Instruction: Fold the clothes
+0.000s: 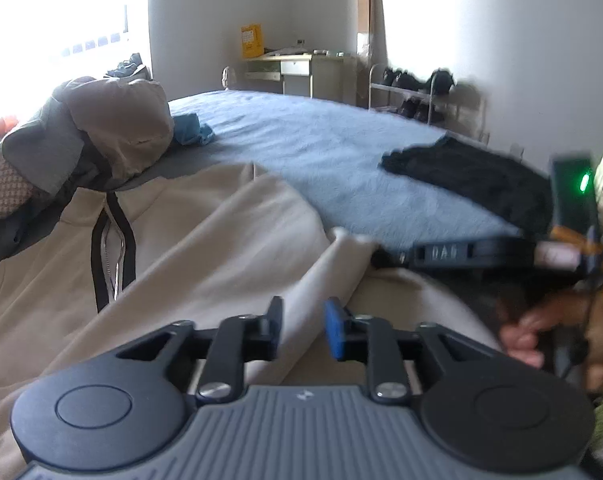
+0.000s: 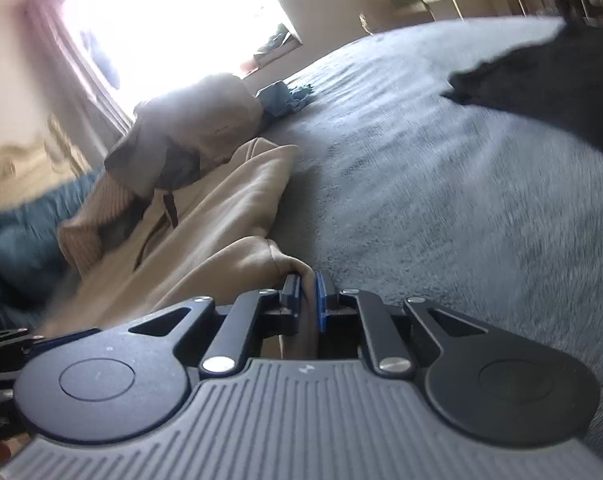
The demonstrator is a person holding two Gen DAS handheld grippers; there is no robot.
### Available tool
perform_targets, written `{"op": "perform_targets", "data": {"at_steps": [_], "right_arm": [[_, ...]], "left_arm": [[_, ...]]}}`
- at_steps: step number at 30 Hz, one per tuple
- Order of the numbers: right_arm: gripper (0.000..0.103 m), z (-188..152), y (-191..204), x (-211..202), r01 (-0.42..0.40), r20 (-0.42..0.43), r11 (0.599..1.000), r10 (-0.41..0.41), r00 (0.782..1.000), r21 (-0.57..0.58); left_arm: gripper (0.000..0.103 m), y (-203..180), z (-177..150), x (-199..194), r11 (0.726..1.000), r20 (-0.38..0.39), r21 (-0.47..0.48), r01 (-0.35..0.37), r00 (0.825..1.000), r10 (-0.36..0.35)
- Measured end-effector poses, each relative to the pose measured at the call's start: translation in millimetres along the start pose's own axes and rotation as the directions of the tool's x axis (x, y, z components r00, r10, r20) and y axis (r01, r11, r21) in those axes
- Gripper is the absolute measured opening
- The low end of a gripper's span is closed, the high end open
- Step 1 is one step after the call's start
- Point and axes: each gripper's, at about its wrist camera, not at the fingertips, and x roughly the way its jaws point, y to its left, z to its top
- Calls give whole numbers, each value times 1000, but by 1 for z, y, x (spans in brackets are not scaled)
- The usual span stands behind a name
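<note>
Near the bed's (image 1: 321, 140) front edge, the right tongs (image 2: 307, 292) pinch a fold of the cream zip-up fleece jacket (image 1: 205, 240). The left tongs (image 1: 303, 328) stand apart around another ridge, pads not pressing. Lifting now on one grip could skew the fold.

Cream zip-front top (image 1: 205, 240) lies rumpled on the blue bed (image 1: 321, 140).

A fold of the beige garment (image 2: 229, 216) is pinched between the nearly closed jaws of the right tool (image 2: 307, 292). A black garment (image 2: 553, 76) is seen at two o'clock on the blue bed (image 2: 441, 200).
</note>
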Motion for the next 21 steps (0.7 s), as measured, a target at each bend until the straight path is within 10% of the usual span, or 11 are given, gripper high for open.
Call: {"op": "perform_targets", "data": {"at_steps": [12,21], "right_arm": [[8,-5,-9,-5,-69,30,998,69,997,-1],[8,-5,-10,-2,-75,26,997,75,997,-11]], "left_arm": [[59,47,105,111,997,-139,-77,-13,990,3],[62,44,166,222,998,-339,-62,-33,941,10]]}}
